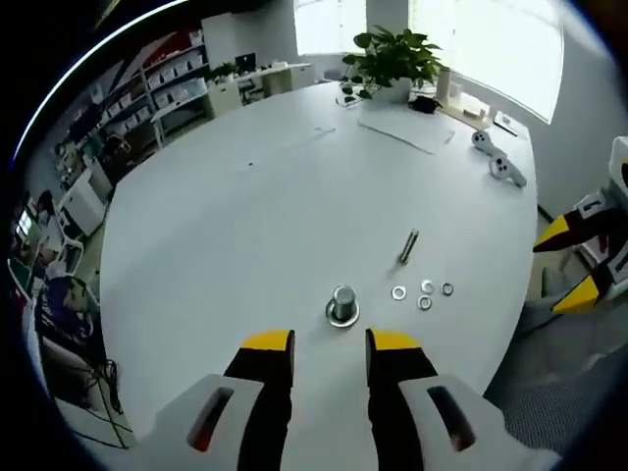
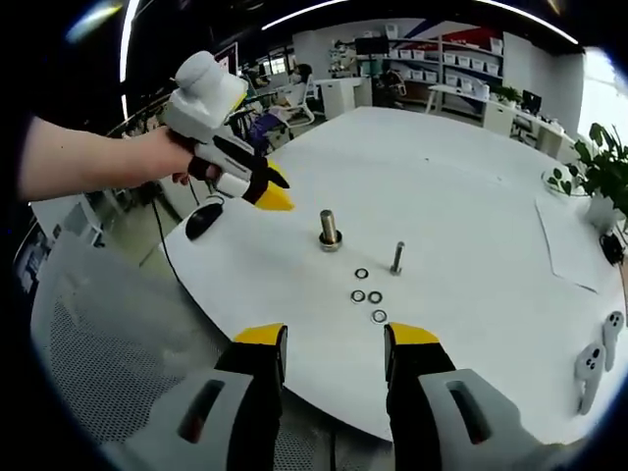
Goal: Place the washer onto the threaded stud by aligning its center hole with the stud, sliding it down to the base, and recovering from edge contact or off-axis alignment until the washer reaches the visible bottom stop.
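Washers, four small silver steel rings [image 2: 369,295], lie loose on the round white table [image 2: 471,216] beside the upright threaded steel stud [image 2: 329,229]. We hold the left gripper [image 1: 330,340] and right gripper [image 2: 334,337] released, empty; next we pick one.

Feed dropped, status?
Both claws, left and right, open, empty. Four washers loose beside stud. Nothing blocking.
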`<move>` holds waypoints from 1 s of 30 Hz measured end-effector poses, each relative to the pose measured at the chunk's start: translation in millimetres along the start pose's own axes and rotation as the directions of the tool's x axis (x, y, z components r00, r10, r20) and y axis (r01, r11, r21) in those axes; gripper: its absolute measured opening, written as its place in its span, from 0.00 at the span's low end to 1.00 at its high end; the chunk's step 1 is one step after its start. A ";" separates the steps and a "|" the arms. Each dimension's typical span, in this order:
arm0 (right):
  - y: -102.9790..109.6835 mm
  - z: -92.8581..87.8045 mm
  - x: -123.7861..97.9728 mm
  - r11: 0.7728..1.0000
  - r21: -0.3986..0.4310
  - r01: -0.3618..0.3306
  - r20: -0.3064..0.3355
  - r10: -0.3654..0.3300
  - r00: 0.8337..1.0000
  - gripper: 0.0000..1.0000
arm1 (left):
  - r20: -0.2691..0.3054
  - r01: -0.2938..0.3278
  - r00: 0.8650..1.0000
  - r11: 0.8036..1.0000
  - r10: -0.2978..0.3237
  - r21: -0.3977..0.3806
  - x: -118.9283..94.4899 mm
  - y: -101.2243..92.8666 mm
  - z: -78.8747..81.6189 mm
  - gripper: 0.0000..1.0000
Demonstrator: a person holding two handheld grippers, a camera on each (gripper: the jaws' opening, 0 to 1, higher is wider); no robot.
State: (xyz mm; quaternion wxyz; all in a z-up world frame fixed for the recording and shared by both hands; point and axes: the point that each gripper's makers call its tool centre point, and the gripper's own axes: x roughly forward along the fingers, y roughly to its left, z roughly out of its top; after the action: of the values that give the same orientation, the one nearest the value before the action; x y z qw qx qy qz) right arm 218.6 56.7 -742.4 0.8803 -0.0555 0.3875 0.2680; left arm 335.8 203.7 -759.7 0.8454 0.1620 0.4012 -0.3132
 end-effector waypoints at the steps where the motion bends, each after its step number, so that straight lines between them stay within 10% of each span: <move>1: -0.3 0.0 0.1 1.000 -0.001 0.002 0.000 -0.002 1.000 0.42 | 0.011 -0.003 1.000 1.000 0.003 -0.009 -1.7 0.3 -1.1 0.27; 30: -20.0 -5.4 -1.3 0.995 0.036 0.092 -0.007 -0.092 0.996 0.42 | 0.188 0.036 0.982 0.992 -0.013 -0.118 -60.1 -12.4 -22.5 0.30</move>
State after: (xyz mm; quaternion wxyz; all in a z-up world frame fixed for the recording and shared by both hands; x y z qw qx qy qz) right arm 224.6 37.4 -747.5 0.8916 -0.0580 0.3915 0.2199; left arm 285.7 230.2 -727.1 0.8837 0.0753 0.3401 -0.3127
